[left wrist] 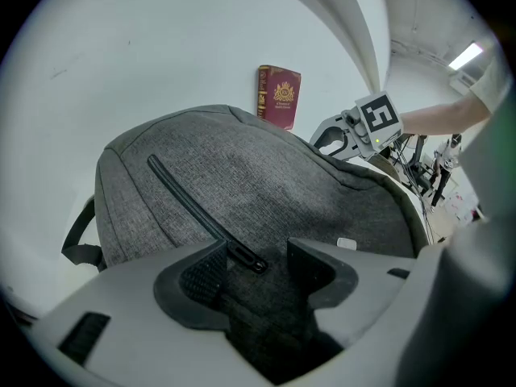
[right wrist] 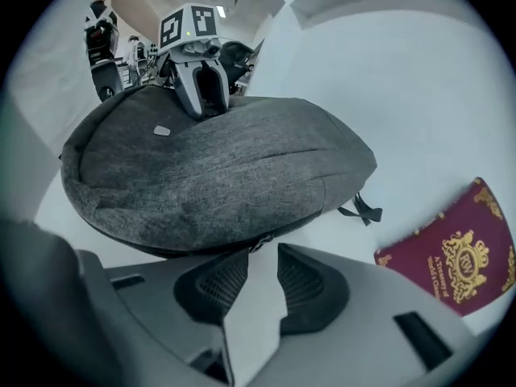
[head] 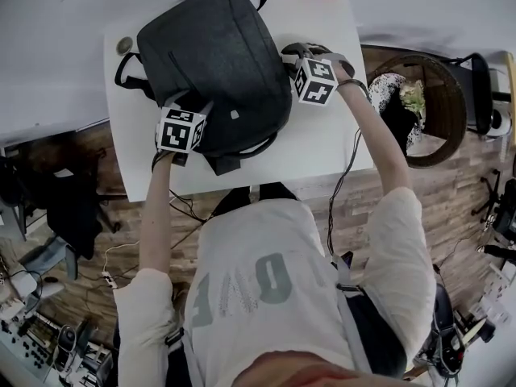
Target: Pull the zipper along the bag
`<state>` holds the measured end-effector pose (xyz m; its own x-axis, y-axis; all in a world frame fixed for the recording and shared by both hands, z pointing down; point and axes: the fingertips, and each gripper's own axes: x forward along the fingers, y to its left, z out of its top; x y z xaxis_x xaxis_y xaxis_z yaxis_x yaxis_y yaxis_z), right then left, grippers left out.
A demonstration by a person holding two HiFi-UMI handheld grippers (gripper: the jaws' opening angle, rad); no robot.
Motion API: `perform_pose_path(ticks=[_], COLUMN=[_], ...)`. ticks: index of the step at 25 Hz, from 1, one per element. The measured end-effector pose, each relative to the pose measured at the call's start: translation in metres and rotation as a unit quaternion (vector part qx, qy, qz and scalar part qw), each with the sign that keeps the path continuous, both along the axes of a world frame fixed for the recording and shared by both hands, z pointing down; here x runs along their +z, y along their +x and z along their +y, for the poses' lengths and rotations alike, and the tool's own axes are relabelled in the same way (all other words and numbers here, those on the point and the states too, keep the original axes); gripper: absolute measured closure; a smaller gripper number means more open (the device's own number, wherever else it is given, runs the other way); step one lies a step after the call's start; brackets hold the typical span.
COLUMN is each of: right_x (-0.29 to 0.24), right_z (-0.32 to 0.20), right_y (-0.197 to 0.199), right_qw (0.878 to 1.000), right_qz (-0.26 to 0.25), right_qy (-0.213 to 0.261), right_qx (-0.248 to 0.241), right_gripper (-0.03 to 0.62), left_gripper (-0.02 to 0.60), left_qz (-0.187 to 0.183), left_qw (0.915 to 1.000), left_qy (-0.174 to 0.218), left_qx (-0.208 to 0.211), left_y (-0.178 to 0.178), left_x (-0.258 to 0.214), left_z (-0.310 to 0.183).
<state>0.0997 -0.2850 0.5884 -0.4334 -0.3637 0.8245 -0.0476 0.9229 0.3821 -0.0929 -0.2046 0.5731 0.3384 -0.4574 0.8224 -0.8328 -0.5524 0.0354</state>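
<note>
While the grey backpack (head: 218, 63) lies on the white table (head: 322, 145), we hold our left gripper (left wrist: 260, 258) wide over its front zipper pull (left wrist: 242, 255) — our right gripper (right wrist: 262, 258) stands narrow, the side zipper tab (right wrist: 260, 242) at its tips, ungripped.

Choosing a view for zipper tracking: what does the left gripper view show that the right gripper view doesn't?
Left gripper view only: the front zipper crossing the bag's face, with its pull tab between the left hand-held gripper's open jaws.
Right gripper view only: a small zipper pull at the bag's lower edge, just past the right hand-held gripper's narrowly parted jaws, and a strap end.
Both: the grey bag, the red book, the white table and the opposite hand-held gripper.
</note>
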Motion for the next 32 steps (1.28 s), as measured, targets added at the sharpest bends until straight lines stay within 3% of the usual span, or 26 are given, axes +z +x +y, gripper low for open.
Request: perform_pose_path(ticks=[5,13,17,25,32], right_x=[0.004,0.002,-0.003,-0.001,-0.003], right_z=[0.005,0.0,-0.002,0.027,0.069], right_y=[-0.005,0.0,0.004,0.021,0.028], right_qw=[0.999,0.991,0.992,0.997,0.996], right_qz=[0.016,-0.048,-0.035,0.054,0.051], right_qy=[-0.028,-0.107,-0.099,-0.058,-0.07], right_qx=[-0.03,0.058,0.069,0.008,0.023], right_gripper=[0.525,0.56,0.565,0.565,0.565], left_gripper=[0.325,0.331,0.347,0.376,0.376], left_qz=[-0.004,-0.005,-0.004,0.028,0.03], left_qw=[1.0,1.0,1.0,0.9992,0.9991], left_qy=[-0.001,-0.002,-0.001,0.003,0.006], left_qx=[0.002,-0.002,-0.007,-0.028,-0.03], left_y=[0.001,0.0,-0.001,-0.004,-0.006], left_x=[0.0,0.001,0.002,0.002,0.003], left_z=[-0.001,-0.001,-0.003,-0.008,-0.007])
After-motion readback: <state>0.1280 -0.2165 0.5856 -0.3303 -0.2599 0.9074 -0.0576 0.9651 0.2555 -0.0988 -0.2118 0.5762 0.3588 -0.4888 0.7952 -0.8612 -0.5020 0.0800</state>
